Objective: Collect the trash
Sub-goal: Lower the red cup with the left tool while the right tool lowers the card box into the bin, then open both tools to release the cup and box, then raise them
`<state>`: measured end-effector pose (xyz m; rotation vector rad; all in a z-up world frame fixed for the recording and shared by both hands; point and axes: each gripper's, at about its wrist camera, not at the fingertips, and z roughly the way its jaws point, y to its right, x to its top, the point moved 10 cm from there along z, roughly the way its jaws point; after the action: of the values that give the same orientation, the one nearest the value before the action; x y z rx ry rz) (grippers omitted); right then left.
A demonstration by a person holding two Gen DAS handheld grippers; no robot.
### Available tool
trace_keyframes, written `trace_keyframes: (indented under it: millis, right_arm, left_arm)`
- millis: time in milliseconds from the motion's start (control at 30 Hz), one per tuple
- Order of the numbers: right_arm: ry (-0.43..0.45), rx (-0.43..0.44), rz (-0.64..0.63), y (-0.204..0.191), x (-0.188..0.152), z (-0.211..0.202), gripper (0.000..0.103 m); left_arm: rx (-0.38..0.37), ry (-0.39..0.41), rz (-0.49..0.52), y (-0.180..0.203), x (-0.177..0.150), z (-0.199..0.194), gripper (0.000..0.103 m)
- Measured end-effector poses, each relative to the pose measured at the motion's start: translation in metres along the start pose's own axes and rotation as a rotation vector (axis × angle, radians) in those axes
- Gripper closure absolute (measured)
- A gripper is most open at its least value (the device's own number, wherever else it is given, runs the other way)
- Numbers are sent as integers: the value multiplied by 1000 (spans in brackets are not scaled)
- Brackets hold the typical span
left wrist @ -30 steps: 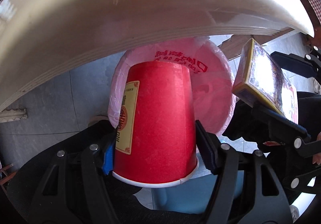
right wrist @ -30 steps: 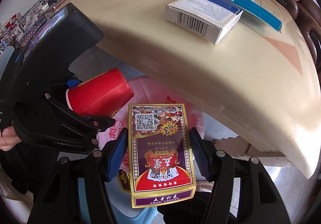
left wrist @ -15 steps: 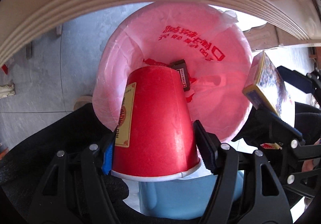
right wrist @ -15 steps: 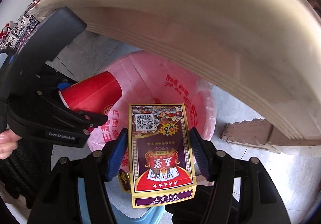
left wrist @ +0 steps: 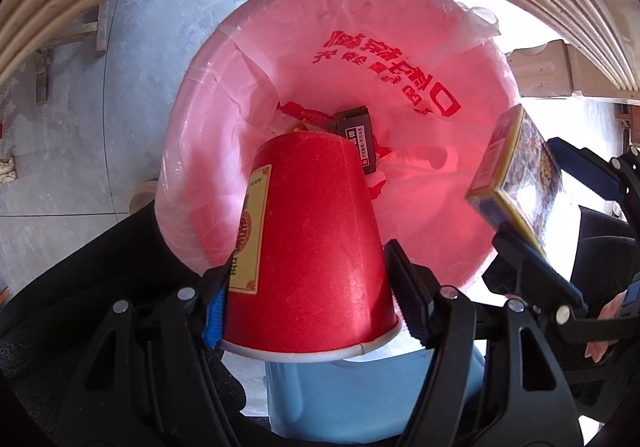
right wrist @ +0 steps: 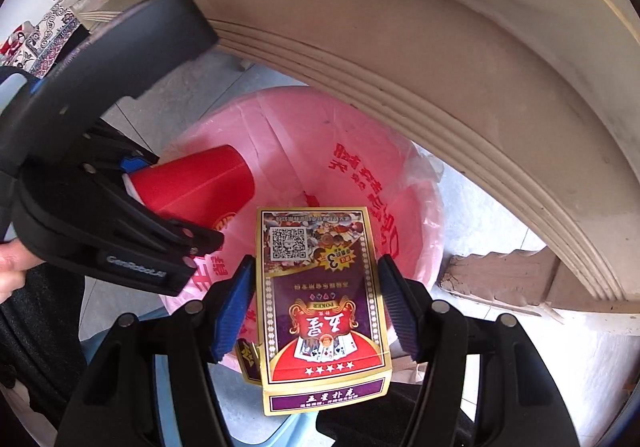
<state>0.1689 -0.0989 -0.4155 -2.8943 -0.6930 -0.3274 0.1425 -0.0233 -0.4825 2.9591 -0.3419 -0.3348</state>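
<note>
Trash here is a red paper cup (left wrist: 308, 247) and a card box (right wrist: 320, 307), both held right over the bin with the pink bag (left wrist: 440, 27). The left gripper (left wrist: 308, 287) squeezes the cup's sides near its rim, with the cup upside down. The right gripper (right wrist: 316, 307) squeezes the box by its long edges. Both things look light and easy to crush, so a soft squeeze is best. A second ago the table top (right wrist: 400, 7) filled the view; now both hands are lower, under its edge, and the bin looks much closer.
</note>
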Motion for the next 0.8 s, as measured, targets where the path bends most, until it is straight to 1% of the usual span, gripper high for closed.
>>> trace_keyframes:
  millis: [100,333,367,400,433,467,567,633,800]
  right_arm:
    - [1,2,-11,5,-8,0,42]
    - [2,7,-18,2,-8,-4,41]
    - [3,14,-19,4,-8,1,39]
    - [1,0,-25,4,-7,3,37]
    - [1,-20,-33,4,-7,11,30]
    - [1,-32,-40,4,-7,11,27]
    - [6,-28,-45,2,-7,10,26]
    - [5,-29,-49,2,-8,10,26]
    - [6,-29,-51,2,-8,10,26]
  left_arm:
    - [3,-1,3,-1,2,5,37]
    - [27,-13,9,0,3,7,34]
    - [29,-14,13,0,3,7,31]
    - [34,-14,16,0,3,6,31]
    - [38,-12,16,-1,3,6,31]
    - [38,-11,14,-2,3,5,30]
    - [38,-7,4,-4,3,3,27]
    - [53,-1,8,-5,3,2,25]
    - [70,13,24,-4,3,-2,24]
